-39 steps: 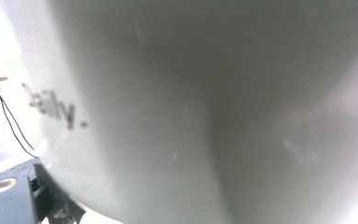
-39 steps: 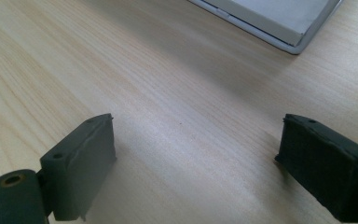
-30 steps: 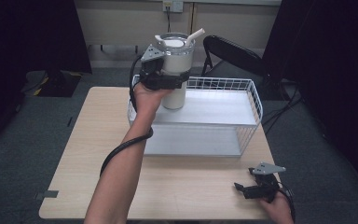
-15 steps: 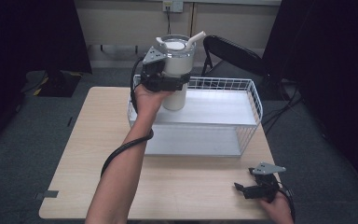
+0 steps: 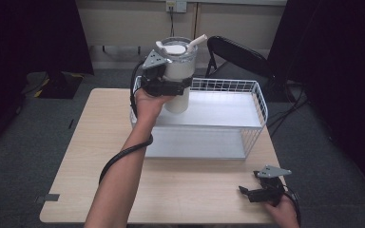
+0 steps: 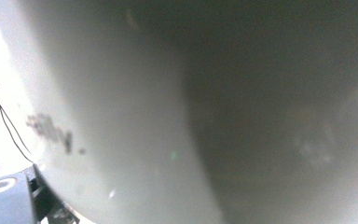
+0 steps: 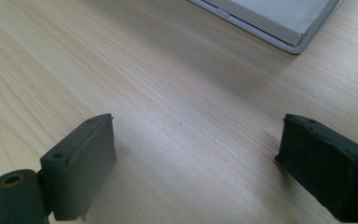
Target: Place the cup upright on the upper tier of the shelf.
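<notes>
A large white tumbler (image 5: pixel 178 71) with a clear lid and a straw stands upright at the left back corner of a white wire basket (image 5: pixel 256 102). Its base is at the level of the basket's white shelf; I cannot tell whether it touches. My left gripper (image 5: pixel 168 88) is shut on the tumbler's side about halfway up. In the left gripper view the tumbler's white wall (image 6: pixel 168 116) is blurred and very close. My right gripper (image 5: pixel 249 192) lies low on the wooden table (image 5: pixel 100 142) near its front right edge. It is open (image 7: pixel 196 135) with bare wood between its fingers.
The basket takes up the back right half of the table, and its near corner (image 7: pixel 279 28) lies ahead of the right gripper. A black chair (image 5: pixel 237 52) stands behind the table. A black cable (image 5: pixel 123 156) runs along the left forearm.
The left hand with the tumbler has drifted slightly to the right. The right gripper has not moved.
</notes>
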### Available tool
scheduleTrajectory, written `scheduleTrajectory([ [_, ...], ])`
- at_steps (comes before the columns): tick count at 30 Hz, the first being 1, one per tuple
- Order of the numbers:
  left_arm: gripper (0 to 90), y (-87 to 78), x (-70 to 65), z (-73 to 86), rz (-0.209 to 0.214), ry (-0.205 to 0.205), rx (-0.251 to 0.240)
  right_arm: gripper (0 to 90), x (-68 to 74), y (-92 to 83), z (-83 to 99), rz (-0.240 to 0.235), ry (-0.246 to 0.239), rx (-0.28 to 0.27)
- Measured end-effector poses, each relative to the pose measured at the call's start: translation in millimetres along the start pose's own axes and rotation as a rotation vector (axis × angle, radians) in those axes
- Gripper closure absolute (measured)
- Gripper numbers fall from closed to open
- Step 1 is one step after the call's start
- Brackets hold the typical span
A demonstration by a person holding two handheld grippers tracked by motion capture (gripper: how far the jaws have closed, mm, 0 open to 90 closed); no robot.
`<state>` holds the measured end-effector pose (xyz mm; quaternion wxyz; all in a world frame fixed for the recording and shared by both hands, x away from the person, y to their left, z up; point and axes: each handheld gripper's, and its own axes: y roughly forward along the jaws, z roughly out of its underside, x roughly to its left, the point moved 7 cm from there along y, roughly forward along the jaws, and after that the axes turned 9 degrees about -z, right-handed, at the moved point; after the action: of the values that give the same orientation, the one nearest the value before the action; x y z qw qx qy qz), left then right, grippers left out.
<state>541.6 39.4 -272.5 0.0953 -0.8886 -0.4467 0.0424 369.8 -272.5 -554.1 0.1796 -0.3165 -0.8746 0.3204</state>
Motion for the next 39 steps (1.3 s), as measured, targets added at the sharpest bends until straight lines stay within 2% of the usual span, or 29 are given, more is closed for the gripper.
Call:
scheduleTrajectory([
  [12, 8.6, -3.1, -0.3, 2.2, -0.022, 0.016, 0.017, 10.0, 0.0, 0.0, 0.1, 0.000, 0.000, 0.000],
  [14, 8.5, -3.2, -0.5, 4.4, -0.030, 0.040, 0.027, 10.0, 0.0, 0.0, 0.0, 0.000, 0.000, 0.000],
  [18, 7.5, -4.3, 1.5, 9.7, -0.020, -0.009, 0.044, 10.0, -0.1, 0.0, 0.0, 0.000, 0.000, 0.000],
  [20, 7.4, -4.8, 1.6, 12.0, -0.015, -0.030, 0.035, 10.0, 0.0, 0.0, 0.1, 0.000, 0.000, 0.000],
  [21, 7.4, -5.1, 1.0, 12.7, -0.024, -0.013, 0.038, 10.0, 0.0, 0.0, 0.0, 0.000, 0.000, 0.000],
  [31, 8.1, -10.5, 2.4, 19.5, -0.013, -0.018, 0.072, 10.0, 0.0, 0.0, 0.0, 0.000, 0.000, -0.001],
  [39, 10.7, -20.4, 3.3, 30.8, -0.013, -0.001, 0.106, 10.0, 0.0, 0.0, 0.0, 0.000, 0.000, -0.001],
])
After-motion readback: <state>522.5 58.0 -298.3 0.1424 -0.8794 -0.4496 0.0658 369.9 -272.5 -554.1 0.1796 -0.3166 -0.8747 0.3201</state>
